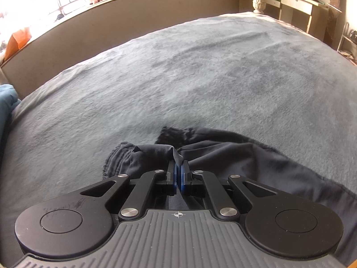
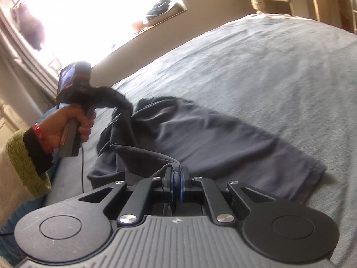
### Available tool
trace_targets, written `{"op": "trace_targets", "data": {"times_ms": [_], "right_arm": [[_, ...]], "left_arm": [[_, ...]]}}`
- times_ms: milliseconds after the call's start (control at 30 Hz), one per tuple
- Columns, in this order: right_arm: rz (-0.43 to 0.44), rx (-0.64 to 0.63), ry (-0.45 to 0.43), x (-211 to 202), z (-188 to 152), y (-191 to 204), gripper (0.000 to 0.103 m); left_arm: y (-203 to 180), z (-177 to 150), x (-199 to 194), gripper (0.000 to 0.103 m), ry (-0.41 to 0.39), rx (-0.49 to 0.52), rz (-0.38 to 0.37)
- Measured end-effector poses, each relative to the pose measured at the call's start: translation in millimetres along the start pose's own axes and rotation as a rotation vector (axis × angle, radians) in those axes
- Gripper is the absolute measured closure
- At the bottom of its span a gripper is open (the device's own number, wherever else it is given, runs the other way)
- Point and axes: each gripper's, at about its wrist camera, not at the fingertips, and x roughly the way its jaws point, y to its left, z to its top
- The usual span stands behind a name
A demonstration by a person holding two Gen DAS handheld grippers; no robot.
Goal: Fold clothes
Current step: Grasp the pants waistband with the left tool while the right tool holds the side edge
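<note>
A dark navy garment lies partly spread on a grey-blue blanket that covers the bed. My left gripper is shut on a bunched edge of the dark navy garment, lifted a little off the blanket. My right gripper is shut on another edge of the same cloth, which runs taut from its pads toward the left. In the right wrist view the left gripper appears at the left, held by a hand, with cloth hanging from it.
A beige wall and a bright window sill with boxes run behind the bed. A wooden desk and a white bedpost knob stand at the far right. A teal cloth lies at the left edge.
</note>
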Motion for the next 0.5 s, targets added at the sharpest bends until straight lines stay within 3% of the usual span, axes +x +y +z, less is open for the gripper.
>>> {"op": "trace_targets", "data": {"times_ms": [267,367,467,500], "right_arm": [[-0.057,0.053,-0.022,0,16,-36,0.098],[-0.079,0.077,-0.024,5,18,-51,0.098],[-0.099,0.103,-0.019,14,19,-66,0.098],[-0.106,0.111,-0.015,17,19,-70,0.098]], "left_arm": [[-17,12,21,0.102,0.013,0.002,0.005],[-20,15,27,0.101,0.004,-0.001,-0.035],[-21,13,25,0.084,-0.021,-0.001,-0.071],[-21,11,23,0.072,-0.032,0.000,-0.069]]}}
